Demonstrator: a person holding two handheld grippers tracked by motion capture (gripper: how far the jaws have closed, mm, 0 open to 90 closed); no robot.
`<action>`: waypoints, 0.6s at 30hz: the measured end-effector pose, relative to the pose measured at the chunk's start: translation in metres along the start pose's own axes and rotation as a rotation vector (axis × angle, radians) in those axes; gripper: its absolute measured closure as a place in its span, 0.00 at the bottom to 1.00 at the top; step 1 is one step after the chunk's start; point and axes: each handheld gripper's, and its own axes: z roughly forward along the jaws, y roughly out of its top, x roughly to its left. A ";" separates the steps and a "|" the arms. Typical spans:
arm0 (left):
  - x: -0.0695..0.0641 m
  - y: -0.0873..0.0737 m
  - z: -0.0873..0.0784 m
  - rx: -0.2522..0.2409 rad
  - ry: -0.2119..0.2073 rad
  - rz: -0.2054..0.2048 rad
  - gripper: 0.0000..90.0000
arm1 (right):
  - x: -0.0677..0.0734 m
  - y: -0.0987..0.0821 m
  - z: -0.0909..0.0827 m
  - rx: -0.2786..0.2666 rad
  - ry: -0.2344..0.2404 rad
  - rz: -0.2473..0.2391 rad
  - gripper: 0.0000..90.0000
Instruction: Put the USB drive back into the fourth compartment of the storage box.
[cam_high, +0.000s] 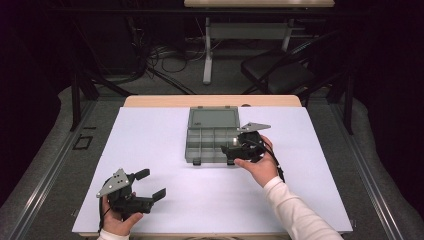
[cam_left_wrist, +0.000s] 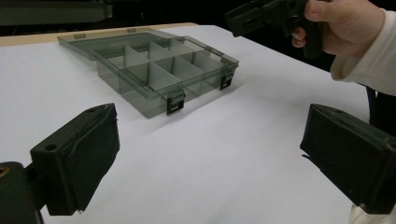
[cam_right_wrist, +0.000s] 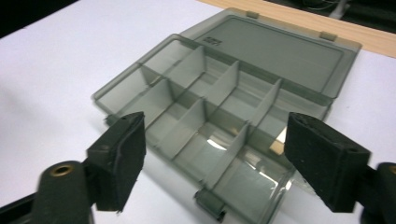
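While the left hand-held gripper (cam_high: 153, 184) sits low at the near left edge of the worktop (cam_high: 150, 145), its jaws are spread wide with nothing between them, resting just above the white surface in a person's left hand (cam_high: 119, 220). Left gripper view confirms: both black pads (cam_left_wrist: 74, 158) well apart, bare white sheet between.

Right hand-held gripper (cam_high: 231, 148) is farther in, right of centre, held by the right hand (cam_high: 260, 167) with a white sleeve (cam_high: 295, 210) behind it. Jaws released too, wide apart, nothing clamped. It hovers at the front right corner of the compartment box (cam_high: 212, 142); can't tell from the high view if it touches the rim. Right gripper view looks down into the box (cam_right_wrist: 210, 121) between its two pads (cam_right_wrist: 122, 156), box straddled but not pinched.

Box itself: smoky translucent plastic, centre of worktop, toward the far half. Lid (cam_high: 213, 118) is flipped fully open and lies flat behind the tray. Dividers split the tray into two rows of cells; all cells look empty. Two dark latches (cam_left_wrist: 176, 103) on the front wall, hanging undone.

Beyond the worktop: a wood edge strip (cam_high: 210, 101), then floor with cables (cam_high: 165, 60), a table leg (cam_high: 207, 50) and a black chair (cam_high: 280, 70).
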 end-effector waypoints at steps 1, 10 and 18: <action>0.001 0.000 0.000 0.002 -0.021 0.001 0.05 | 0.002 -0.001 -0.002 -0.006 -0.005 -0.004 0.21; 0.000 0.000 0.000 0.003 0.002 -0.006 0.05 | 0.021 -0.018 -0.025 -0.059 0.013 0.000 0.16; -0.001 -0.001 0.002 0.005 -0.001 -0.006 0.05 | 0.034 -0.035 -0.039 -0.052 0.025 -0.041 0.06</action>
